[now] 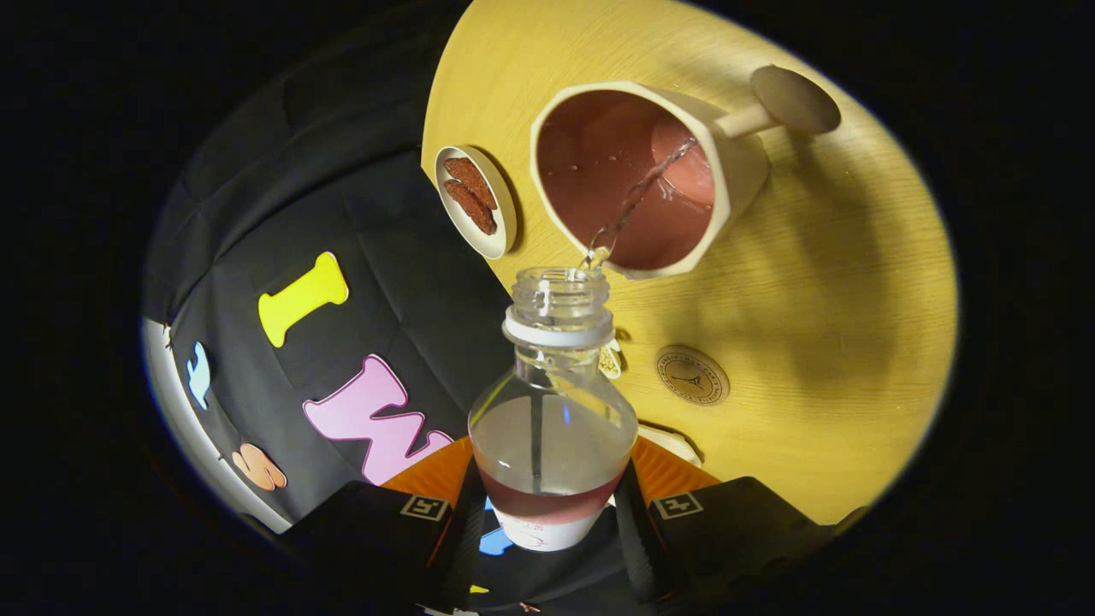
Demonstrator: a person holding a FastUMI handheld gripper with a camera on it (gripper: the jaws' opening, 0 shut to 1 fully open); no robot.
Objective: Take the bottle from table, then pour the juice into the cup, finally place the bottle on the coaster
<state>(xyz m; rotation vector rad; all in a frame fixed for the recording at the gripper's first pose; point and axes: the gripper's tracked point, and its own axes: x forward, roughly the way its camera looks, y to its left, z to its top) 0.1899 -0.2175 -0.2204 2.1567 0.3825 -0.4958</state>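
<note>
- your gripper (552, 513) has its two fingers closed on the lower body of the bottle (552, 428), one pressing each side near the label band, so the bottle sits squarely between them.
- the bottle's long axis runs straight ahead along the fingers, open mouth pointing away from you and tipped toward the cup (637, 175).
- the cup lies just beyond the bottle's mouth and a little to the right of the finger line; its near rim is almost touching the mouth, and a thin stream of clear liquid (637, 201) arcs from the mouth into the cup's inside.
- the pour looks under way rather than finished (plenty of liquid shows in the bottle's body).
- the relation your next move turns on: the coaster (692, 375) lies on the table (855, 299) to the right of the bottle's neck, nearer to your fingers than the cup is, and apart from the cup.
- so once you right the bottle, you want to draw back and shift right, not push further ahead.
- a small dish (476, 201) with dark pieces in it sits beyond the fingers to the left of the cup, near the table's edge; keep the bottle's swing away from that side.
</note>
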